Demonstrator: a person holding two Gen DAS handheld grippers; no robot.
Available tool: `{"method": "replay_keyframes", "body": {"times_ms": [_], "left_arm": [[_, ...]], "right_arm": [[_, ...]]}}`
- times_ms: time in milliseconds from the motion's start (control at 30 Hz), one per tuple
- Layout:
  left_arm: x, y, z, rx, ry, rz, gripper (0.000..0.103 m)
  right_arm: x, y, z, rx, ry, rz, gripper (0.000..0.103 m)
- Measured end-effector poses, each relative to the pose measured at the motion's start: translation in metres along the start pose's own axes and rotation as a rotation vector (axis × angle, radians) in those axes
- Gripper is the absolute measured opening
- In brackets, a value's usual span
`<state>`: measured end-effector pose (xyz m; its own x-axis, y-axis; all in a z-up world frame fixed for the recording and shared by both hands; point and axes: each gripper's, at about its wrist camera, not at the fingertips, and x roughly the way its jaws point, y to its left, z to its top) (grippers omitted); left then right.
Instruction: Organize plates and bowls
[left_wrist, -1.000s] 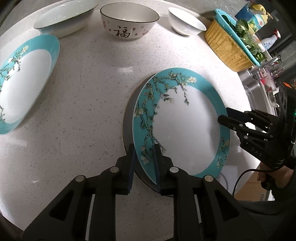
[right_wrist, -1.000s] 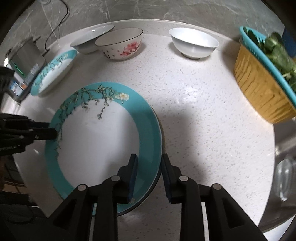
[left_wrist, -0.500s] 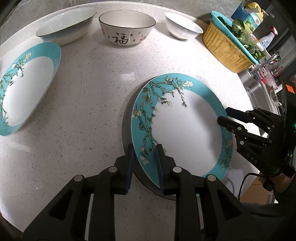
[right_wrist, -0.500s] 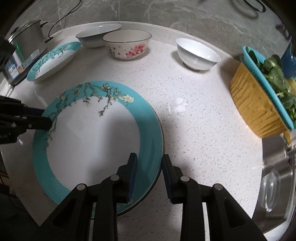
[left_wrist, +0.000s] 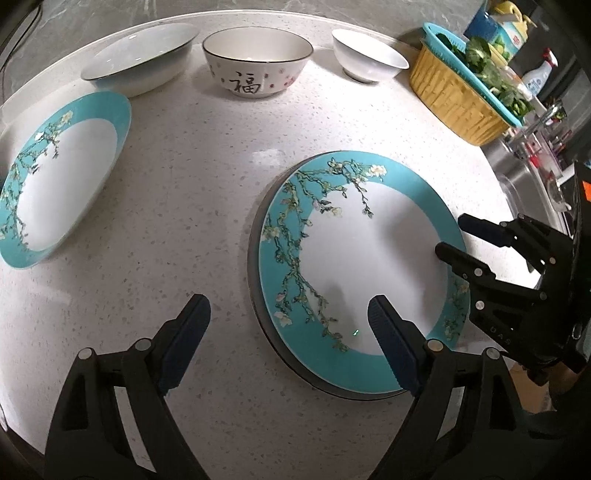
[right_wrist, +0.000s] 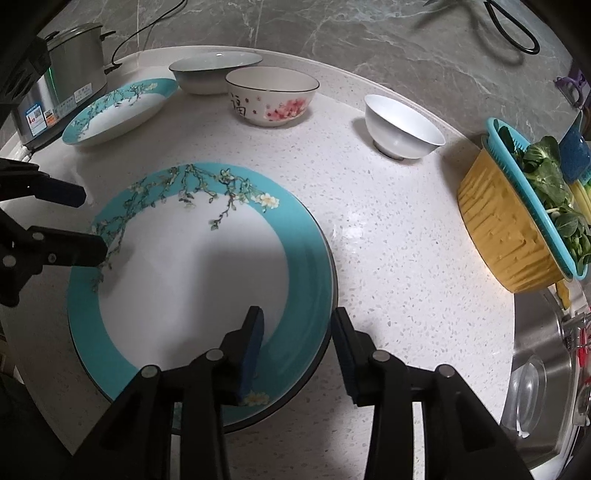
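Two plates were stacked: the blossom plate (left_wrist: 373, 258) sat on a grey-rimmed plate (left_wrist: 258, 295) mid-counter. I had my left gripper (left_wrist: 288, 321) opening wide, my right gripper (right_wrist: 297, 347) opening astride the rim. Second blossom plate (left_wrist: 55, 177) at ten o'clock and three bowls (left_wrist: 256, 61) at twelve remained.

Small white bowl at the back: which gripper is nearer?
Right. The right gripper straddles the stacked plate's rim on the side toward the white bowl; the left gripper is at the plate's far edge.

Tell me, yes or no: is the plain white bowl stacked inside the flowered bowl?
No; the white bowl stands alone, apart from the flowered bowl.
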<state>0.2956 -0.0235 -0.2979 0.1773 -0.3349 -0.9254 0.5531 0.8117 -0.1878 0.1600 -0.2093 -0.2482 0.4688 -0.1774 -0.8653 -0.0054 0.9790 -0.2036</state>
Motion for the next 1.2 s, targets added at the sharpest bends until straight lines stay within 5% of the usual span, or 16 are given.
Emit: {"method": "replay_keyframes", "body": {"times_ms": [100, 167, 233, 300, 433, 567, 700, 867, 1200], "left_arm": [[-0.013, 0.011, 0.000, -0.035, -0.030, -0.002, 0.087], [-0.030, 0.025, -0.002, -0.086, -0.078, -0.021, 0.087], [-0.044, 0.044, -0.004, -0.143, -0.117, -0.045, 0.090], [-0.058, 0.075, -0.006, -0.228, -0.138, -0.068, 0.093], [-0.082, 0.133, -0.011, -0.316, -0.176, -0.060, 0.093], [-0.100, 0.184, -0.010, -0.362, -0.194, -0.033, 0.102], [-0.109, 0.231, -0.003, -0.461, -0.241, -0.003, 0.102], [-0.097, 0.259, 0.011, -0.515, -0.216, 0.053, 0.101], [-0.061, 0.281, 0.027, -0.580, -0.188, 0.079, 0.100]], "right_arm": [[-0.011, -0.003, 0.000, 0.023, -0.038, -0.008, 0.058], [-0.026, -0.009, 0.004, 0.052, -0.099, -0.004, 0.092], [-0.044, -0.018, 0.012, 0.090, -0.187, 0.070, 0.103], [-0.049, -0.029, 0.021, 0.147, -0.232, 0.227, 0.103], [-0.045, -0.055, 0.058, 0.445, -0.178, 0.532, 0.103], [-0.040, -0.022, 0.113, 0.412, -0.147, 0.693, 0.103], [-0.018, 0.025, 0.158, 0.372, -0.065, 0.745, 0.101], [0.033, 0.062, 0.207, 0.398, 0.056, 0.729, 0.078], [0.096, 0.081, 0.252, 0.343, 0.165, 0.623, 0.076]]}}
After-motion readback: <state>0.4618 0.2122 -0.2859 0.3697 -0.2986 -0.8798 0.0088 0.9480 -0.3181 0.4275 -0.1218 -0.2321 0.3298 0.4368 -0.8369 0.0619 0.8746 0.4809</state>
